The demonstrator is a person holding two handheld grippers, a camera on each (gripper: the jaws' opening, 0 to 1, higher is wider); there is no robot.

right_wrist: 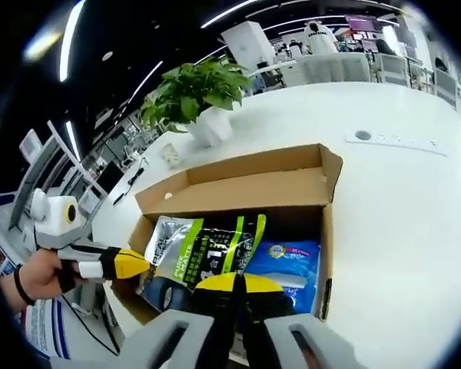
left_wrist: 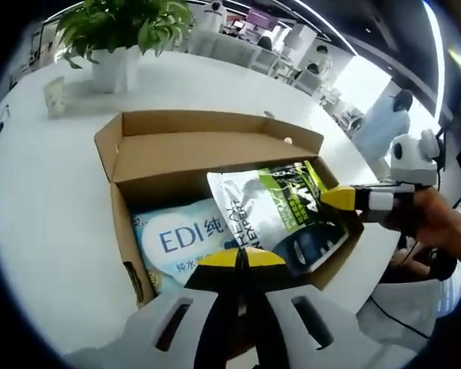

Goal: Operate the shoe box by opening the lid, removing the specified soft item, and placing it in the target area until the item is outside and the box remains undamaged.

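Note:
An open cardboard shoe box (left_wrist: 138, 157) (right_wrist: 238, 181) lies on the white table, its lid flap folded back. A green, black and white soft pouch (left_wrist: 280, 204) (right_wrist: 203, 254) is tilted up out of the box, above a blue and white wipes pack (left_wrist: 180, 242) (right_wrist: 292, 261). My left gripper (left_wrist: 240, 257) (right_wrist: 142, 264) is shut at the pouch's lower left edge. My right gripper (right_wrist: 236, 283) (left_wrist: 330, 198) is shut on the pouch's opposite edge, with a hand behind it.
A potted plant (left_wrist: 115, 38) (right_wrist: 200, 100) and a small cup (left_wrist: 55, 96) stand on the table beyond the box. The table edge (left_wrist: 376, 254) runs close to the box's near side. Office desks and seated people lie further back.

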